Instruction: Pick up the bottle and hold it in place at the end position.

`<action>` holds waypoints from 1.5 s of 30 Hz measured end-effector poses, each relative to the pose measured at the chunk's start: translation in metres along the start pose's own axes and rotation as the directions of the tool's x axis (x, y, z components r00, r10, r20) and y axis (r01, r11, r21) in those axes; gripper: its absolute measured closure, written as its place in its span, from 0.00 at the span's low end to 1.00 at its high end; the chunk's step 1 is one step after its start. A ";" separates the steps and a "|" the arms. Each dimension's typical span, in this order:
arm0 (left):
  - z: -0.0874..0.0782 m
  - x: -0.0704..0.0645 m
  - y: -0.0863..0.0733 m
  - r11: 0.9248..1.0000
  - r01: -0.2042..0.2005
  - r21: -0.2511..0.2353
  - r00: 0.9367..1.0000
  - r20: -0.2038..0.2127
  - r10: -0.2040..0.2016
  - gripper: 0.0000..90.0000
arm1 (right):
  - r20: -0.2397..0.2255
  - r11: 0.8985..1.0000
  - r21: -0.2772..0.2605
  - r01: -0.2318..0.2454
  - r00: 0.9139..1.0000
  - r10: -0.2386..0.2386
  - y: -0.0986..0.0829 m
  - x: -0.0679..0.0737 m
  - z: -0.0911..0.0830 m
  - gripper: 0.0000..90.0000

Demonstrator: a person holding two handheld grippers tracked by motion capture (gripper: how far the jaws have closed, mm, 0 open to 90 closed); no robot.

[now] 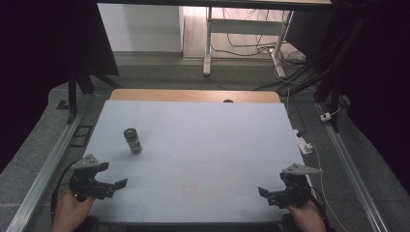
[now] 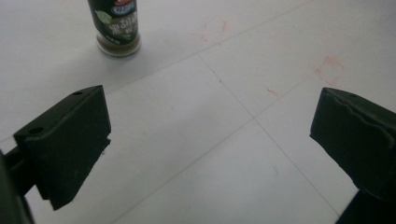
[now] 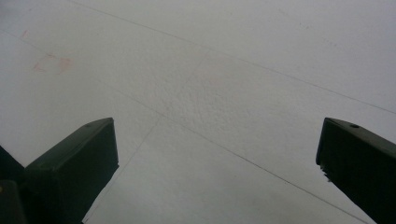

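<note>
A small dark spice jar point(image 1: 133, 140) with a green label stands upright on the white table point(image 1: 203, 145), left of the middle. In the left gripper view the spice jar point(image 2: 116, 28) is at the top left, well beyond the jaws. My left gripper point(image 1: 118, 176) is held near the table's front left corner, open, with nothing between its jaws. Near the front right corner my right gripper point(image 1: 262, 194) is also open and empty, pointing toward the table's middle over bare surface. The left gripper point(image 2: 210, 135) and the right gripper point(image 3: 217, 163) both have wide gaps.
Faint red marks point(image 1: 189, 189) lie on the table near the front middle. A wooden strip point(image 1: 193, 95) runs along the far edge. Metal rails point(image 1: 46, 169) flank the table. A white desk frame and cables point(image 1: 251, 38) stand on the floor beyond.
</note>
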State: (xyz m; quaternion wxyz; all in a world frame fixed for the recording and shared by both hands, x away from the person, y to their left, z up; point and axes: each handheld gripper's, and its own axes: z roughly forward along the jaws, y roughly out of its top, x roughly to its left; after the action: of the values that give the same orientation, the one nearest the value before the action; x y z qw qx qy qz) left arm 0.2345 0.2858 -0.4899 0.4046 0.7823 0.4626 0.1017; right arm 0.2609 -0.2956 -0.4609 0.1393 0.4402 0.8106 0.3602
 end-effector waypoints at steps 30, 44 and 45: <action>0.042 0.040 0.037 1.000 0.002 0.003 0.997 -0.073 -0.002 0.00 | -0.006 1.000 0.023 0.008 1.000 -0.008 0.001 0.001 0.002 0.00; 0.076 0.062 0.055 0.996 -0.068 0.064 0.993 -0.090 0.074 0.00 | -0.011 0.999 0.029 0.014 1.000 -0.014 0.001 0.001 0.003 0.00; 0.078 0.063 0.056 0.995 -0.072 0.070 0.993 -0.091 0.078 0.00 | -0.011 0.999 0.030 0.015 1.000 -0.014 0.001 0.001 0.003 0.00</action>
State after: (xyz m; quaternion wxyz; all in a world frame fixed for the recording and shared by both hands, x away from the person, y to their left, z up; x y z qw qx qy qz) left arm 0.3469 0.2805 -0.5136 0.3520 0.8067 0.4543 0.1379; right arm 0.2621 -0.2929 -0.4622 0.1307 0.4344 0.8198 0.3494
